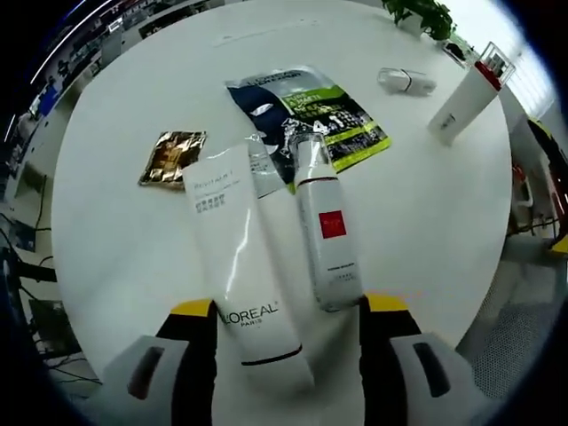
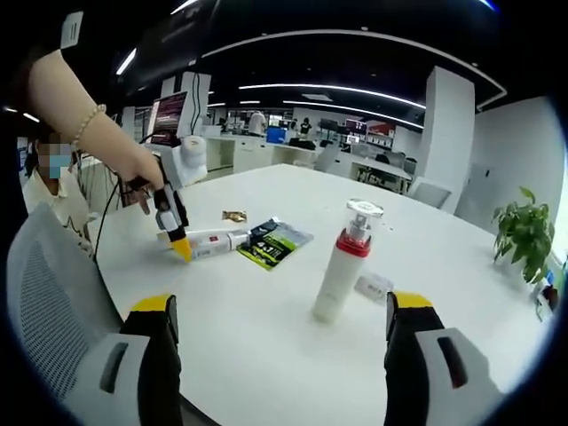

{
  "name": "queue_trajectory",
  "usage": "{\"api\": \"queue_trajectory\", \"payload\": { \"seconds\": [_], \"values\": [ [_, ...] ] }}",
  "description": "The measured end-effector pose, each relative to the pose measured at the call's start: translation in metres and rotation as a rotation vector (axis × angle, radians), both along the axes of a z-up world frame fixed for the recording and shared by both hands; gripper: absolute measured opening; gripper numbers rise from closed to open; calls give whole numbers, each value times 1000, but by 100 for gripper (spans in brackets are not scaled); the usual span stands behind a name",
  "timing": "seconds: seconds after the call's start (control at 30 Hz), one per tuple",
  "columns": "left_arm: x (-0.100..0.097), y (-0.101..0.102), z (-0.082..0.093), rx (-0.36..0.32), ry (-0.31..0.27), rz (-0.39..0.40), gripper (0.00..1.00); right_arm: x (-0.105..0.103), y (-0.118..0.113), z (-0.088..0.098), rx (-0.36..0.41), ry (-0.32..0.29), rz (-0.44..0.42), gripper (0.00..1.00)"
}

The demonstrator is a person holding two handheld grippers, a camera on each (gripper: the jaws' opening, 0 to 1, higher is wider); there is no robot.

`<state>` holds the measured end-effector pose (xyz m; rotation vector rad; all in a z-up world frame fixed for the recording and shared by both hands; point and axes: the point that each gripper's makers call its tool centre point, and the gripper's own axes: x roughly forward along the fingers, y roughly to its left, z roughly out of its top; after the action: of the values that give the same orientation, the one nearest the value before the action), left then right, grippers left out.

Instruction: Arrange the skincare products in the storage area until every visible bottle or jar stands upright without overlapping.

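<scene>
A white L'Oreal tube point(image 1: 253, 284) lies flat on the white round table point(image 1: 133, 257), its cap end between my left gripper's point(image 1: 288, 311) open jaws. Beside it on the right lies a white bottle with a red square label point(image 1: 326, 235), its top resting on a dark and green mask sachet point(image 1: 342, 115). A white pump bottle with a red collar point(image 2: 342, 266) stands upright ahead of my right gripper point(image 2: 282, 306), which is open with nothing in it. A hand holds the left gripper point(image 2: 180, 247) down over the lying products point(image 2: 211, 241).
A gold sachet point(image 1: 173, 155) lies left of the tube. A small white container point(image 1: 406, 80) lies on its side near the upright pump bottle point(image 1: 466, 99). A grey mesh chair back point(image 2: 44, 293) stands at the table's near left edge. A potted plant point(image 2: 524, 231) is far right.
</scene>
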<state>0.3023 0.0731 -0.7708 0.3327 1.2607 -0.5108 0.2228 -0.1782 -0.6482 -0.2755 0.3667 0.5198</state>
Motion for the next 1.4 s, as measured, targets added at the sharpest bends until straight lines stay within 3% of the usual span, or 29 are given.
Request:
{"api": "queue_trajectory", "payload": {
  "seconds": [0.23,0.43,0.7,0.83,1.03,1.3,1.4],
  "values": [
    [8,3,1,-13,2,5,58,1,-1,-1,0,6,-4,97],
    [7,1,9,-72,16,67,58,0,0,-2,-3,9,-4,97],
    [7,6,18,-102,24,119,59,0,0,-3,-6,15,-5,97],
    [14,3,29,-159,13,165,58,0,-1,-3,-7,18,-8,97],
    [25,8,31,-172,9,206,59,0,-1,-5,-9,22,-9,97],
    [41,8,31,-202,0,274,47,0,-2,-6,-12,30,-15,97],
    [42,11,26,-168,-1,263,37,0,-3,-6,-14,32,-17,97]
  ]
}}
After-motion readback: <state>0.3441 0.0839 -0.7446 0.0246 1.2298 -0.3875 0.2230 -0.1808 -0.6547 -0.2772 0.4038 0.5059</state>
